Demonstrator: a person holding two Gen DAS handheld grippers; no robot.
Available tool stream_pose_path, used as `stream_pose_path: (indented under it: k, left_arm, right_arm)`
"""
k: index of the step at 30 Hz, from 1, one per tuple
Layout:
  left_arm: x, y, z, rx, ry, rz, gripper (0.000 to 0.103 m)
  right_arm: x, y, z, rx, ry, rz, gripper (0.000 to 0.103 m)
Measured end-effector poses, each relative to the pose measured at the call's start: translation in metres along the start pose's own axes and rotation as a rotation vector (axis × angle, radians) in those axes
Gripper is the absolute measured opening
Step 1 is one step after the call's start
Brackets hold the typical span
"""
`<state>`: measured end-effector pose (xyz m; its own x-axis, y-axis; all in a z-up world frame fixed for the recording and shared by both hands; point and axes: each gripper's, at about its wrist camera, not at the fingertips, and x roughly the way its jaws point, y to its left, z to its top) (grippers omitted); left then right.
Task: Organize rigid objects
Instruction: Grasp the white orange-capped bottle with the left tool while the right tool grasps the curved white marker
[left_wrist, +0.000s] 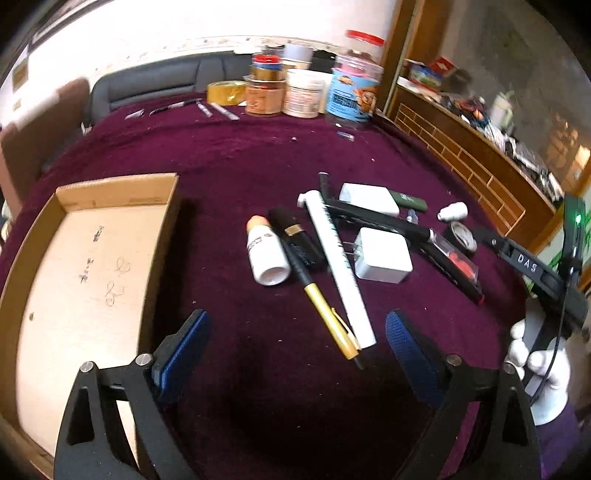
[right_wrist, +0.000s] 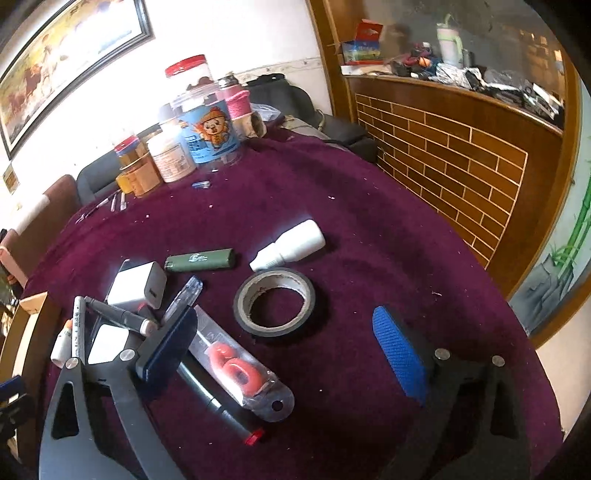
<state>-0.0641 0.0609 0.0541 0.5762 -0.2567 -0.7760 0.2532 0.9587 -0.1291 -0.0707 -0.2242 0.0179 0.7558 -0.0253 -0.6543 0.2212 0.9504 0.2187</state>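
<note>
My left gripper (left_wrist: 297, 347) hangs spread over the purple surface (left_wrist: 229, 155), nothing between its pads. The box (left_wrist: 92, 258) lies left of the pile: bottle (left_wrist: 266, 254), gold pen (left_wrist: 317, 288), white tube (left_wrist: 338, 266), charger (left_wrist: 382, 254). My right gripper (right_wrist: 291, 350) is spread too, above the tape (right_wrist: 275, 306), right of that pile.

jars: a cluster (left_wrist: 314, 92) is standing at the far edge of the bench (left_wrist: 258, 155), the blue cartoon-labelled jar (right_wrist: 210, 133) sitting at its right end
gold tape roll: is lying (left_wrist: 226, 93) just left of the jars
framed painting: is hanging (right_wrist: 66, 62) on the wall above the jars
brick-patterned wooden counter: is running (right_wrist: 454, 158) right of the jars, clutter sitting on its top
</note>
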Motion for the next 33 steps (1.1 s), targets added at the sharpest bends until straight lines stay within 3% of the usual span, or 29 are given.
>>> stream_pose_path:
  k: [1, 2, 6, 12, 14, 15, 20, 26, 29, 33]
  left_arm:
    - [0.0, -0.003, 0.004, 0.016, -0.011, 0.008, 0.059]
    - [0.002, -0.005, 0.011, 0.025, -0.012, 0.009, 0.05]
    - [0.023, 0.004, 0.033, -0.02, 0.042, -0.018, 0.049]
    - [0.053, 0.025, 0.035, -0.101, 0.105, -0.029, 0.047]
    - [0.061, 0.035, 0.035, -0.153, 0.137, -0.059, 0.031]
    - [0.065, 0.039, 0.034, -0.177, 0.152, -0.072, 0.028]
    - [0.066, 0.041, 0.037, -0.194, 0.136, -0.064, 0.026]
    - [0.072, 0.029, 0.041, -0.123, 0.119, -0.009, 0.024]
    - [0.066, 0.029, 0.042, -0.142, 0.102, -0.044, 0.022]
    - [0.027, 0.031, 0.038, -0.157, 0.024, -0.103, 0.023]
  right_arm:
    - [-0.004, 0.003, -0.002, -0.011, -0.006, -0.001, 0.097]
    - [-0.004, 0.005, -0.003, -0.017, -0.009, -0.003, 0.097]
    - [-0.002, 0.006, -0.001, -0.015, -0.005, 0.0, 0.097]
    - [-0.001, 0.005, -0.001, -0.006, 0.0, 0.003, 0.097]
    - [-0.001, 0.006, -0.001, -0.007, 0.002, 0.004, 0.097]
    - [-0.001, 0.006, -0.002, -0.007, 0.004, 0.003, 0.097]
    - [0.001, 0.006, -0.001, -0.007, 0.011, 0.004, 0.097]
    - [0.002, 0.007, -0.002, -0.009, 0.016, -0.002, 0.097]
    - [0.003, 0.007, -0.002, -0.008, 0.023, -0.007, 0.097]
    - [0.006, 0.006, -0.001, -0.003, 0.037, -0.016, 0.097]
